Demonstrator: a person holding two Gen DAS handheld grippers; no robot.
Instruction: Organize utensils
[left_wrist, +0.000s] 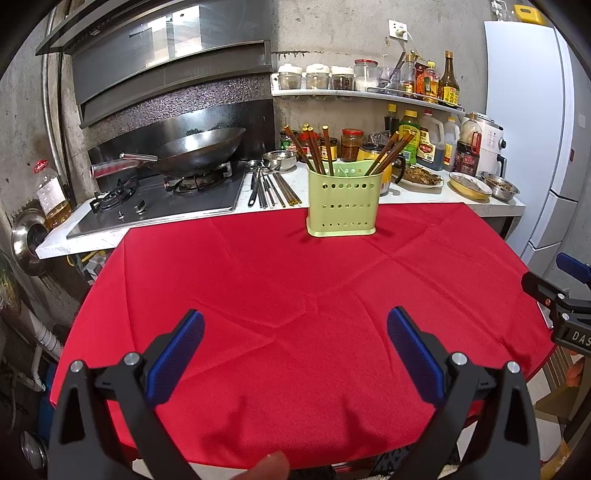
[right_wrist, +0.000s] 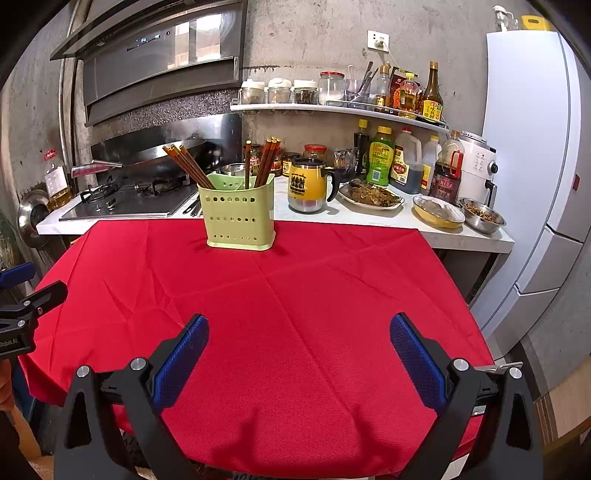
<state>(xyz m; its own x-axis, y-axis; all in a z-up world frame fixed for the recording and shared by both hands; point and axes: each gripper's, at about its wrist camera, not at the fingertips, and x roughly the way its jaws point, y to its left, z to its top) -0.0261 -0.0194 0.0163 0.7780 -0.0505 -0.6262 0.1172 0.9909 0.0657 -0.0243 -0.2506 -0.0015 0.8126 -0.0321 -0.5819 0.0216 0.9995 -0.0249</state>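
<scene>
A light green perforated utensil holder (left_wrist: 343, 201) stands at the far edge of the red tablecloth (left_wrist: 288, 295); it also shows in the right wrist view (right_wrist: 239, 216). Brown chopsticks (left_wrist: 314, 149) stand in it in two bunches, also visible in the right wrist view (right_wrist: 188, 166). My left gripper (left_wrist: 295, 332) is open and empty over the near part of the cloth. My right gripper (right_wrist: 299, 336) is open and empty, also over the near cloth. More utensils (left_wrist: 271, 190) lie on the counter beside the stove.
Behind the table runs a counter with a gas stove (left_wrist: 155, 203) and wok (left_wrist: 195, 151), a yellow mug (right_wrist: 308, 188), dishes of food (right_wrist: 373, 195), bowls (right_wrist: 482, 218) and sauce bottles (right_wrist: 380, 155). A white fridge (right_wrist: 532, 166) stands at right.
</scene>
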